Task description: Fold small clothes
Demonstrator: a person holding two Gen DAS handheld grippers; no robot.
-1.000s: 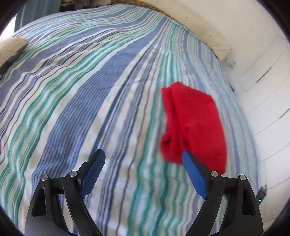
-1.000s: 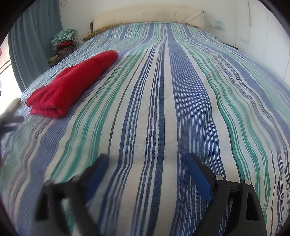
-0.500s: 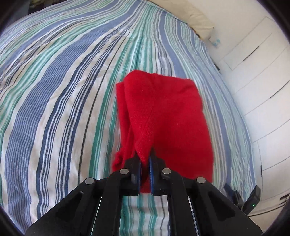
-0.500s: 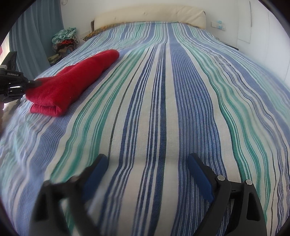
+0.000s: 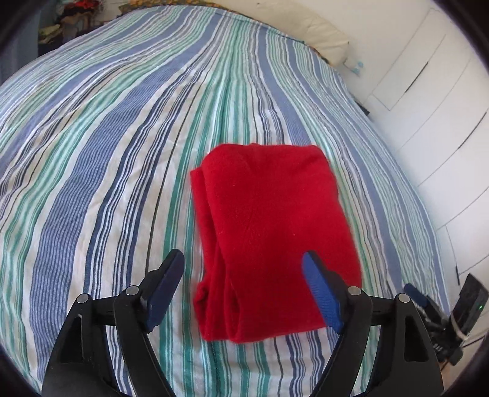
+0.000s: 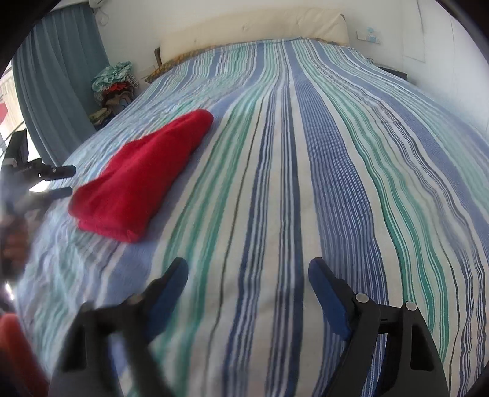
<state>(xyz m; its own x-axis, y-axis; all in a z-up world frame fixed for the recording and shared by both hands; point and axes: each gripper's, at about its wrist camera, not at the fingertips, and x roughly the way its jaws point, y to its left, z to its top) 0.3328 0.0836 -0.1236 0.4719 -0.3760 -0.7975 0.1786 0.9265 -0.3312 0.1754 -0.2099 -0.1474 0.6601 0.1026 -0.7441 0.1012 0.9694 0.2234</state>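
Note:
A folded red garment (image 5: 269, 226) lies flat on the striped bedspread (image 5: 107, 152). My left gripper (image 5: 243, 265) is open and empty, with its jaws spread on either side of the garment's near edge, just above it. In the right wrist view the same red garment (image 6: 143, 180) lies at the left of the bed, and the left gripper (image 6: 58, 180) shows at the far left beside it. My right gripper (image 6: 247, 274) is open and empty above the bare bedspread (image 6: 305, 152), well to the right of the garment.
A cream headboard (image 6: 253, 27) stands at the far end of the bed. A pile of clothes (image 6: 114, 85) sits beside a blue curtain (image 6: 55, 85) at the left. White cupboard doors (image 5: 443, 100) run along the bed's right side.
My left gripper was shut on the garment's near edge half a second ago; it has now opened and let it go. The garment lies flatter. The right gripper has moved slightly.

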